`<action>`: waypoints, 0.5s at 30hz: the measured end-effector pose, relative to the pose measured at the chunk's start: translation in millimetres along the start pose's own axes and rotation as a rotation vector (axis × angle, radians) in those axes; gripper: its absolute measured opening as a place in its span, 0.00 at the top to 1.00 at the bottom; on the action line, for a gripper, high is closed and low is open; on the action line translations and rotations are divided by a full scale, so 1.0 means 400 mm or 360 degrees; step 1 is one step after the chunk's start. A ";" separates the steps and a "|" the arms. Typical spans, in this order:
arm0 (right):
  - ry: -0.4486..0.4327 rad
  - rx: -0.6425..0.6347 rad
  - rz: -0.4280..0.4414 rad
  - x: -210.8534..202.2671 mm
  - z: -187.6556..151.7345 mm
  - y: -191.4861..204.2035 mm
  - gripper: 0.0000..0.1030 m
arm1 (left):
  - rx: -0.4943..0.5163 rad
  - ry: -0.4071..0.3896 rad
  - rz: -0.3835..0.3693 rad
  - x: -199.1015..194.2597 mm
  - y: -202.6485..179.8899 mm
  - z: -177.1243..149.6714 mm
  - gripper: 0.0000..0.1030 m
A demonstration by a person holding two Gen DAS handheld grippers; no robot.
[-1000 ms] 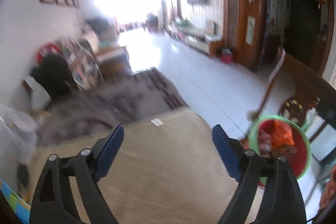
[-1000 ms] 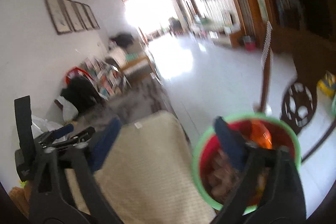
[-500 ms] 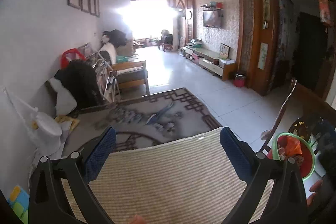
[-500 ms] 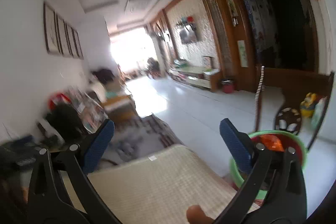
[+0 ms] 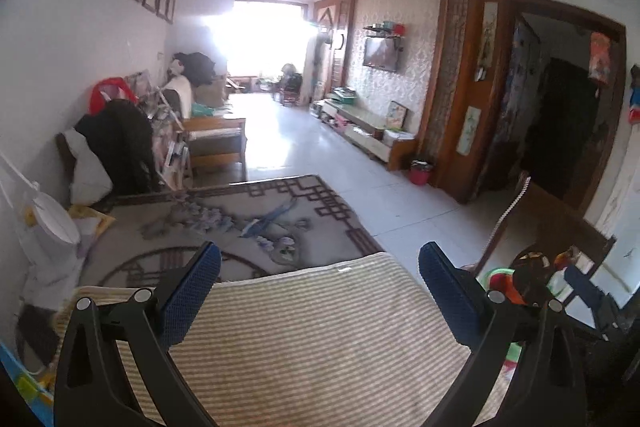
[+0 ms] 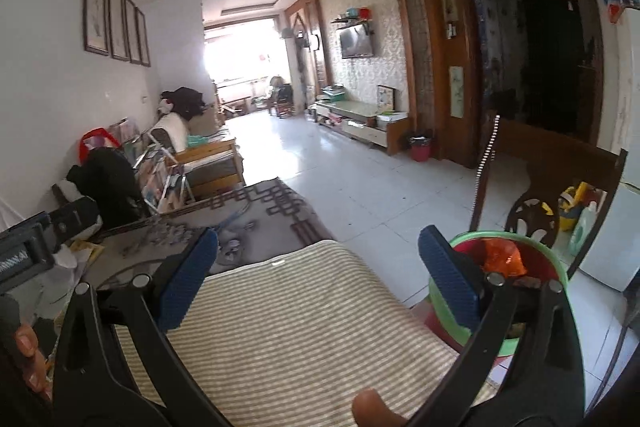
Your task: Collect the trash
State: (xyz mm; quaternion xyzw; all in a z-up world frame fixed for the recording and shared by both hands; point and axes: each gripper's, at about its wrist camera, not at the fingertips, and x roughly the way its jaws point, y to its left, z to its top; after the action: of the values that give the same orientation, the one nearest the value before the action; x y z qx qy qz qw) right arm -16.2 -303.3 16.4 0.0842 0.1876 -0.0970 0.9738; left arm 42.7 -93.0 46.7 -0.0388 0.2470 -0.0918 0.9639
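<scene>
Ahead, striped mat [image 5: 304, 327] edge, bare floor [image 5: 320, 155]

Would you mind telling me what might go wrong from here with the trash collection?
Both hand-held grippers, left and right, hang open and empty over the striped mat, so nothing is being collected yet. The trash bin beside the mat looks fairly full; more could spill. The chair close behind it could snag a reach.

Beige-striped mat [image 5: 312, 339], green-rimmed red bin [image 6: 532, 259], blue-padded tool [image 6: 318, 265].
</scene>
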 end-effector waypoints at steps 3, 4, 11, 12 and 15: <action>0.0027 0.0003 -0.0051 0.008 -0.004 -0.012 0.04 | 0.0003 -0.0005 0.0053 0.012 0.002 -0.003 0.08; 0.0035 0.0006 -0.0054 0.008 -0.005 -0.012 0.04 | 0.0022 0.0001 0.0106 0.018 0.000 -0.004 0.08; 0.0043 -0.0032 -0.0040 0.015 -0.013 -0.004 0.04 | 0.0050 -0.0010 0.0307 0.022 -0.001 -0.017 0.08; 0.0044 -0.0041 -0.0036 0.013 -0.014 0.000 0.04 | 0.0045 -0.0002 0.0305 0.022 0.001 -0.015 0.08; 0.0051 -0.0059 -0.0025 0.013 -0.017 0.005 0.04 | 0.0025 0.0024 0.0269 0.024 0.016 -0.021 0.08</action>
State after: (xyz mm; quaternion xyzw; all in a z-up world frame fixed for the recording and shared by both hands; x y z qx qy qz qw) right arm -13.5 -300.7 8.2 0.0664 0.2055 -0.0997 0.9713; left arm 47.8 -89.0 34.4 -0.0095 0.2560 -0.0122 0.9666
